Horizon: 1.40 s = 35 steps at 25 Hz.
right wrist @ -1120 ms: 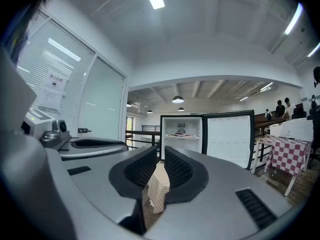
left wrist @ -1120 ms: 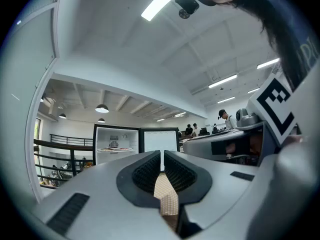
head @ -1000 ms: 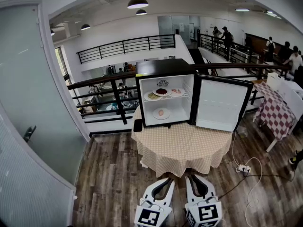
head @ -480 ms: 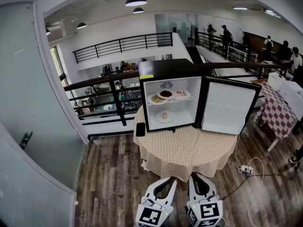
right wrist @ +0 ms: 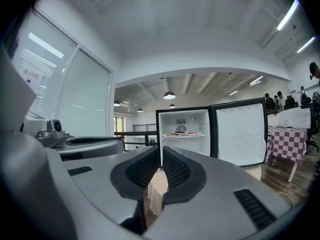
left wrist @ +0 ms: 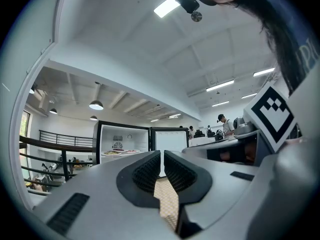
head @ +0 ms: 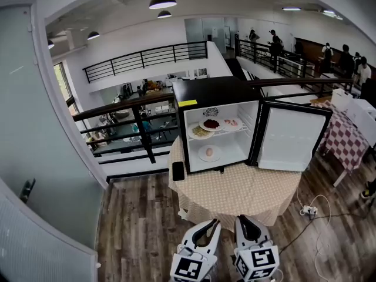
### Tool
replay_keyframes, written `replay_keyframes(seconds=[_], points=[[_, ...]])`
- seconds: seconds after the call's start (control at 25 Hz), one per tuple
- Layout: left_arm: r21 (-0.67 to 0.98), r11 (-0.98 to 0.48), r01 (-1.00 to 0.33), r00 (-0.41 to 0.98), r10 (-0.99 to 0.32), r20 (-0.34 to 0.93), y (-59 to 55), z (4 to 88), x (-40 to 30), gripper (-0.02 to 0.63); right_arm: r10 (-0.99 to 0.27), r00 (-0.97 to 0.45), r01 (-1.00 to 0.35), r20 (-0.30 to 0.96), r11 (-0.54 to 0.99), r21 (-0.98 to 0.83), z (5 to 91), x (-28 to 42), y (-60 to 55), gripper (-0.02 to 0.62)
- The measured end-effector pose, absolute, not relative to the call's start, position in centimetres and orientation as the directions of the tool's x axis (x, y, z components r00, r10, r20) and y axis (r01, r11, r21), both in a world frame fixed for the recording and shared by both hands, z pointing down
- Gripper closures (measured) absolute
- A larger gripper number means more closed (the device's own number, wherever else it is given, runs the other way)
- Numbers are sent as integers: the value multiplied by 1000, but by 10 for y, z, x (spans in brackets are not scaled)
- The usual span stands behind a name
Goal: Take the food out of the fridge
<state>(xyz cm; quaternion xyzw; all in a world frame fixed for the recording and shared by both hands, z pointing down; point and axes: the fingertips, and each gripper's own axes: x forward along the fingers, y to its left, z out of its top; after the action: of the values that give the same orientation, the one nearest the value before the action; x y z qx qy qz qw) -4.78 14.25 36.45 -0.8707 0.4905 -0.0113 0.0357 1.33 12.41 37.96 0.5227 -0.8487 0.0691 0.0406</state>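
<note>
A small black fridge (head: 218, 90) stands on a round table (head: 235, 188) with a checked cloth, and its door (head: 292, 140) is swung wide open to the right. On the upper shelf sit three plates of food (head: 211, 124). A single plate (head: 209, 153) rests on the fridge floor. My left gripper (head: 215, 223) and right gripper (head: 242, 220) hang side by side short of the table's near edge, both pointing at the fridge. The left gripper (left wrist: 162, 156) is shut and empty. The right gripper (right wrist: 161, 155) has just been closing, with nothing between its pads.
A black phone-like slab (head: 178, 171) lies at the table's left edge. A power strip with cable (head: 308, 210) is on the wooden floor at right. A red-checked table (head: 343, 138) stands further right, a railing (head: 135, 107) behind, a glass door (head: 23, 128) at left.
The fridge and table have drawn closer and larger in the head view. Both grippers have advanced towards the table together, staying side by side.
</note>
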Motion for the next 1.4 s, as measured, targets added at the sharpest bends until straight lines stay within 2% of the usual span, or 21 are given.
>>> replay_keyframes(seconds=[0.6,1.0,1.4], points=[[-30,-593,-805,592,-805,31,92,391,-87,574,-908,-368,-930,198,356,-95,406,-21,78,558],[16,-605,-796,605,-794,55,72,402,-81,574,-896,-380,-925,232,361,-119,419,-22,62,558],[36,-559,-828,560,-824,89,9,416,-62,574,-872,-424,-905,246,398,-150,428,-1,-10,558]])
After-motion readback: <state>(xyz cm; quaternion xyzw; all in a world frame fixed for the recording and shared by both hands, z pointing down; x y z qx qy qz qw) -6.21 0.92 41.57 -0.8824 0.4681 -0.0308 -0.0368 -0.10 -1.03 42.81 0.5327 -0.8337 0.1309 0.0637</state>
